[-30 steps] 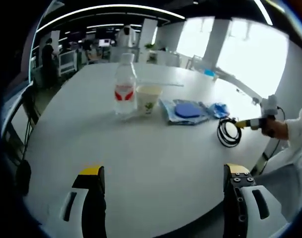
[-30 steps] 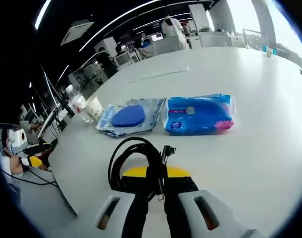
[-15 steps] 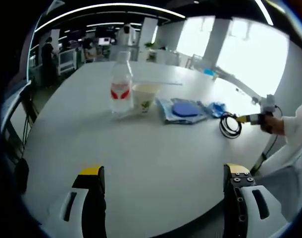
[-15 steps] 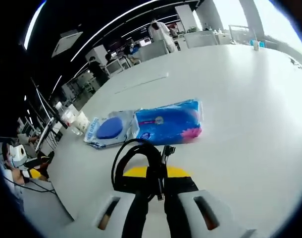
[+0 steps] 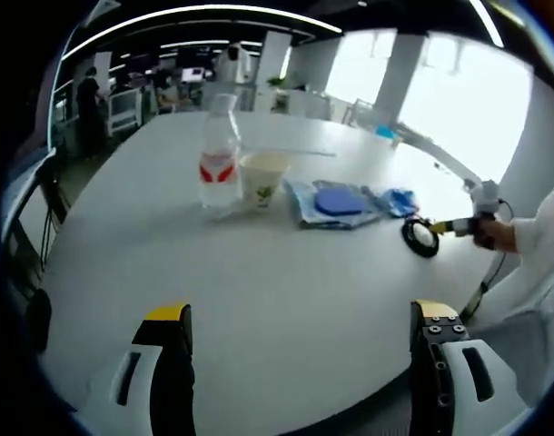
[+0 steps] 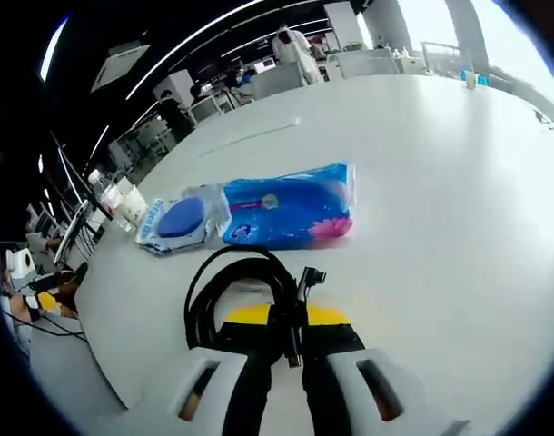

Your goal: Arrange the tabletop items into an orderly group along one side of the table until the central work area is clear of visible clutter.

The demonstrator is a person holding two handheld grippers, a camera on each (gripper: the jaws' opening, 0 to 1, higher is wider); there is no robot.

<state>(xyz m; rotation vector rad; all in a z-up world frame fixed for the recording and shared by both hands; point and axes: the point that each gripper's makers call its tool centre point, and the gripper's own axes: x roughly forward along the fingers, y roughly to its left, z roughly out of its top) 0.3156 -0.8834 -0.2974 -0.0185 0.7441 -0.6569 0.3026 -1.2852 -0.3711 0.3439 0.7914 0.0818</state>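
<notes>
- While the right gripper [image 6: 286, 350] stays clamped on a coiled black cable [image 6: 236, 295], the step in hand appears to be carrying that cable to the row of items; its jaws are pinched narrow on the coil's near side.
- In the right gripper view the cable sits at about 6 o'clock, just short of the blue tissue pack [image 6: 291, 207] at 12 o'clock.
- The left gripper [image 5: 300, 350] is held wide apart and grips nothing, low over the white table [image 5: 259, 272].
- Row, in the left gripper view: water bottle [image 5: 219, 156] at 11 o'clock, paper cup [image 5: 263, 178] just beside it, wipes packet [image 5: 336, 202] at 1 o'clock.
- Next move, in my judgement: set the cable down close beside the tissue pack without nudging it.
- People and desks stand far behind; nothing obstructs.
</notes>
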